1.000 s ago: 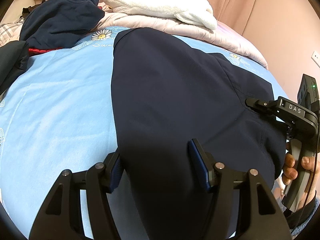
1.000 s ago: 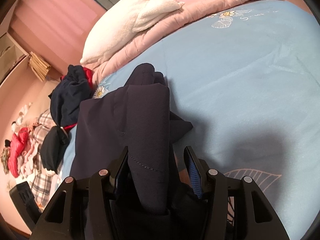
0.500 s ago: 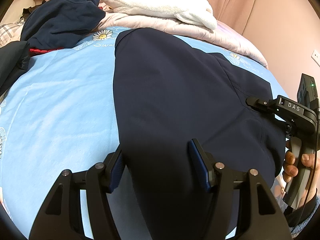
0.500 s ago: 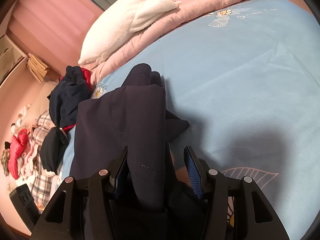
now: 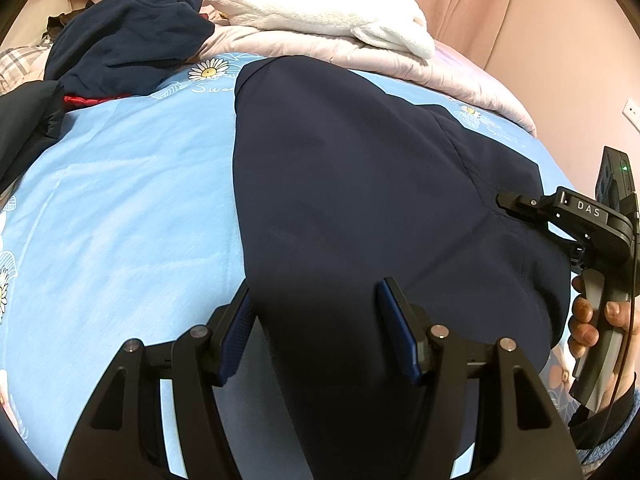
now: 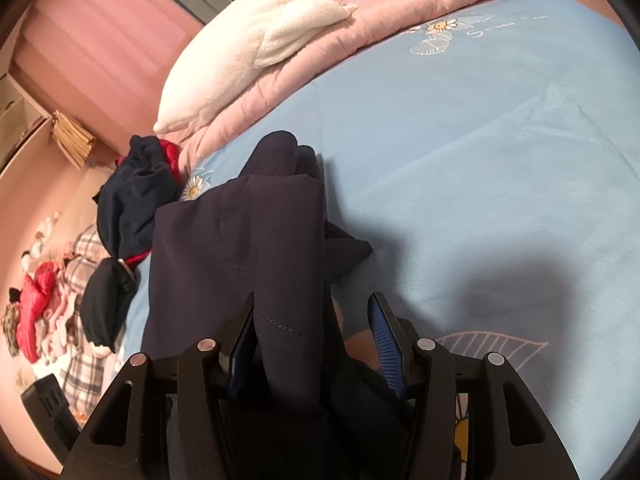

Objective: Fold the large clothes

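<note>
Navy garment (image 5: 360, 200) fills both hand-held grippers, hiding whether their pads grip.

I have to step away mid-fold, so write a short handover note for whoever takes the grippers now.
Left gripper: jaws apart, straddling the near edge of the navy garment, pads not pressing.
Right gripper: jaws apart around a bunched fold of the same garment, no clear clamp.
Garment lies on the blue bedsheet, its right side already folded inward. A pile of other clothes waits at the far left.
Left to do: grip the near edge, likely fold it up toward the far end, then smooth.
</note>
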Demonstrator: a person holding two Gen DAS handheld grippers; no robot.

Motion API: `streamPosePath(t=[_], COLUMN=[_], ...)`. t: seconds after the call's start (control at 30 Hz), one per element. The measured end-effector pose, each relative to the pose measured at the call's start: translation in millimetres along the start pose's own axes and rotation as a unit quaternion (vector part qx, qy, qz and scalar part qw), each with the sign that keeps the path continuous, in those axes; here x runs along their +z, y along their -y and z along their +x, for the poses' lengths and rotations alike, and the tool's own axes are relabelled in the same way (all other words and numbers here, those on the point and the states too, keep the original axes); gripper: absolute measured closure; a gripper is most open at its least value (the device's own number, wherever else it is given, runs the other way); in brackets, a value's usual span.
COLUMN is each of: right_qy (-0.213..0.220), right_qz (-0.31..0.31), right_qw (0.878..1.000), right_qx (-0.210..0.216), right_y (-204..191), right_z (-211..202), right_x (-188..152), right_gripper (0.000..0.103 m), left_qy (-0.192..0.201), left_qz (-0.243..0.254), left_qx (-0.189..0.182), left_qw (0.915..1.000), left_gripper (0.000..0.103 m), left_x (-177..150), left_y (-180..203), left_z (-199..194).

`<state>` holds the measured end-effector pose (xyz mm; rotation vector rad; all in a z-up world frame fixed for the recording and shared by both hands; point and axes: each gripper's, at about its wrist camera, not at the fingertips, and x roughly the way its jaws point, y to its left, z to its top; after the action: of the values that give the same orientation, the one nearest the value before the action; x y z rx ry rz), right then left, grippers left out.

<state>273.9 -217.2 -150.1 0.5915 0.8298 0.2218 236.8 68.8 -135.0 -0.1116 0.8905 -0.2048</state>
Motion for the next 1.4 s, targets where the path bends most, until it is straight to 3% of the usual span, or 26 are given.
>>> streamPosePath(t=[1.4], right_qy=[-0.006], right_qz=[0.011], right_qw=[1.0], right_qx=[-0.013], right_y=[5.1], right_z=[-9.9], right_x=[-4.8], right_gripper=[0.05], left_qy=[-0.008], left_qz=[0.003], left_qx=[0.023], left_qw=[0.9997], left_gripper=[0.038], left_x=[-9.1], left_y=[-14.4], left_z=[-14.7])
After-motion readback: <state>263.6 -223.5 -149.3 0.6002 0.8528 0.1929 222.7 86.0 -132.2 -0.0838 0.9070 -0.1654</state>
